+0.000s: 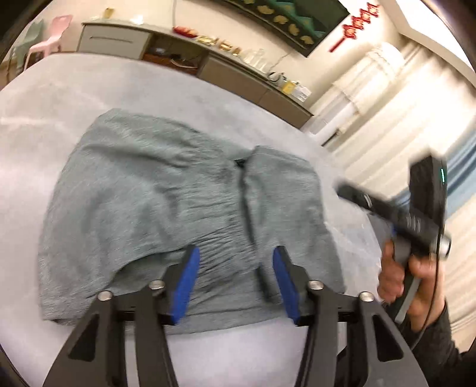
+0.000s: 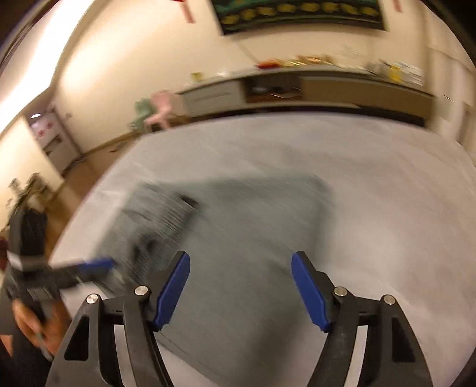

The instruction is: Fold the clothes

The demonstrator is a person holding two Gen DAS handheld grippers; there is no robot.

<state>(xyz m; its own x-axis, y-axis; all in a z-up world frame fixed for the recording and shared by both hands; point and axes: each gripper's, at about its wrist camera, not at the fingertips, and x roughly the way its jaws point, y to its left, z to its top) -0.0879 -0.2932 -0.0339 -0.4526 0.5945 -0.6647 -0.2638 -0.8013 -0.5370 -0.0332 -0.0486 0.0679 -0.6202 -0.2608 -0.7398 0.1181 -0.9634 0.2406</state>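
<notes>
1. Grey-green crinkled fabric garment (image 1: pixel 166 208) lies spread on the pale grey cloth-covered worktop (image 1: pixel 148 86). One part is folded over along a dark seam near the middle; edges are rumpled.
2. My left hand-held gripper (image 1: pixel 235 279) hangs over the near edge of the garment, blue-padded fingers (image 1: pixel 186 282) spread apart with gathered cloth showing between them. Nothing is pinched; I cannot tell whether the tips touch the fabric.
3. My right hand-held gripper (image 2: pixel 241 293) is spread wide over the garment's near part (image 2: pixel 238 238), with nothing between the blue pads. The right wrist view is heavily blurred, so cloth detail there is unreadable.
4. From the left wrist view, the right hand-held gripper appears beside the garment's right edge, held by a hand (image 1: pixel 416 274) in a dark sleeve.
5. Background: long grey low cabinet (image 1: pixel 208 65) along the cream wall, pink plastic chair (image 1: pixel 50 38) at its far end, dark green framed picture (image 1: pixel 285 20) above.
</notes>
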